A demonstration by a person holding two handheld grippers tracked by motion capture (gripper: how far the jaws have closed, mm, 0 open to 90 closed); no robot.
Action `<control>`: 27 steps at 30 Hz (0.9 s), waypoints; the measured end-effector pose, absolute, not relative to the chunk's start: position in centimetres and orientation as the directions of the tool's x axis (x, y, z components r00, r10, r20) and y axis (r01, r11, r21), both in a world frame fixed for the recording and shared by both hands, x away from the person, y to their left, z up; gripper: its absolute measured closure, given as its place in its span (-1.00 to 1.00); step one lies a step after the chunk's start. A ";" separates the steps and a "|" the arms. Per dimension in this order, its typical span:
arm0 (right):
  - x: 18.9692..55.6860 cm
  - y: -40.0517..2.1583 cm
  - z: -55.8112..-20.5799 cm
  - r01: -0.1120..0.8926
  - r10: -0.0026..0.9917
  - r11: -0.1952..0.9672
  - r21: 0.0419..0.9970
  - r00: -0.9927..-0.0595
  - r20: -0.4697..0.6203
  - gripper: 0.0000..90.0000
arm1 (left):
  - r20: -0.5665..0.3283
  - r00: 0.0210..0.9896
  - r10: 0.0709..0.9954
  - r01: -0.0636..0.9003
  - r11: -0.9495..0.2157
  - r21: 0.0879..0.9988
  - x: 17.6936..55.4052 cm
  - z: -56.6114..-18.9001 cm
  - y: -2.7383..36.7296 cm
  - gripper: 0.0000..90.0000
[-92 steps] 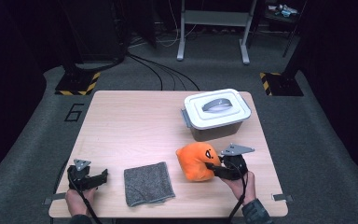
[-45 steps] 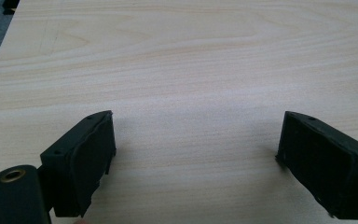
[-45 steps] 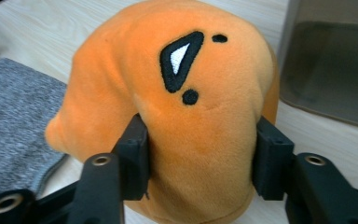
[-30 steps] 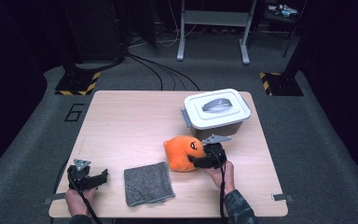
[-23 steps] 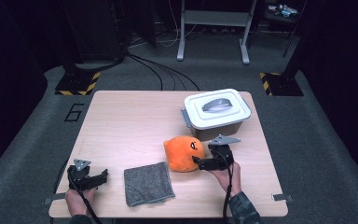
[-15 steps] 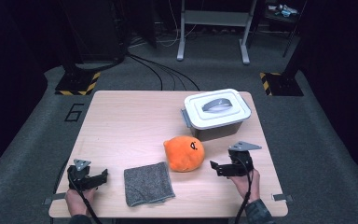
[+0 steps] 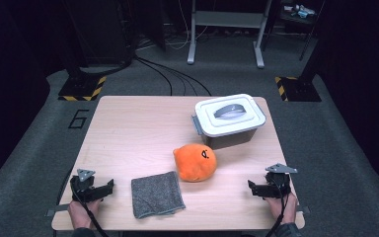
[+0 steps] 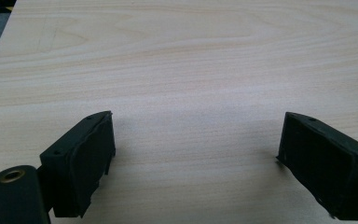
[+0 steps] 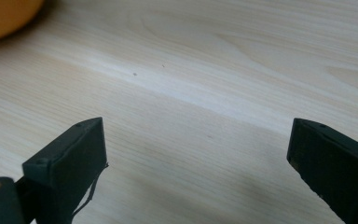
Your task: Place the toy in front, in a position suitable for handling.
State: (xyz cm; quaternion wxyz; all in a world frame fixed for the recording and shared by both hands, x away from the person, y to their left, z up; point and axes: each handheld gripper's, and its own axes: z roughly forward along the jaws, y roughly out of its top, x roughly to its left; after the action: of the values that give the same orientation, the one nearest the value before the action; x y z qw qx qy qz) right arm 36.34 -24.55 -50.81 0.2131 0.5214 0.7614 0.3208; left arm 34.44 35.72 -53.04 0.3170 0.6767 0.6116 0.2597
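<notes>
Toy (image 7: 195,162): orange plush, mid-table, resting free. Just in front of the bin (image 7: 229,120), right of the cloth (image 7: 157,194). Nothing touches it.
Right gripper (image 7: 257,188): near edge of the table (image 7: 128,133), well right of the toy. Jaws have just been opening and stand wide; bare wood between them in the right gripper view, with an orange sliver of toy (image 9: 4,16) at the top-left corner.
Left gripper (image 7: 104,189): near-left corner, jaws spread, nothing between, left of the cloth.
Bin: white lid on, handle lying flat, far right of table.
Cloth: grey, lying flat, slightly skewed, near edge.
Step in hand (judgement): toy looks set down and let go; right hand parked clear. Likely next is the lid or the cloth.
Doing it well: keep both sets of jaws wide until fully around the target. If going for the lid, come over the toy rather than past it, so it isn't nudged. If for the cloth, pinch one corner low against the wood, not the middle.
Risk: plush is round and may roll if brushed.
</notes>
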 end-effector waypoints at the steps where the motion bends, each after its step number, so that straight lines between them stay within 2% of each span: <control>1: 36.4 -24.7 -51.0 0.657 0.930 0.259 0.708 -0.368 0.001 -0.91 | -0.041 0.113 0.993 0.656 -0.043 0.754 34.4 -53.0 35.7 -0.77; 10: 36.6 -25.4 -52.4 0.680 0.937 0.246 0.691 -0.350 0.012 -0.91 | -0.076 0.148 0.986 0.636 -0.036 0.771 33.5 -52.4 34.5 -0.77; 27: 36.3 -25.6 -53.0 0.649 0.946 0.224 0.727 -0.325 -0.002 -0.90 | -0.091 0.321 0.943 0.596 -0.126 0.793 32.4 -49.1 28.3 -0.76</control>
State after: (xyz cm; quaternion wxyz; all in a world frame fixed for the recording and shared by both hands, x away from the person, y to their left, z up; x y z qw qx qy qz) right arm 36.34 -25.57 -52.96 0.2308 0.5332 0.7475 0.3220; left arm 32.37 28.34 -49.05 0.3846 0.7158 0.5375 0.2254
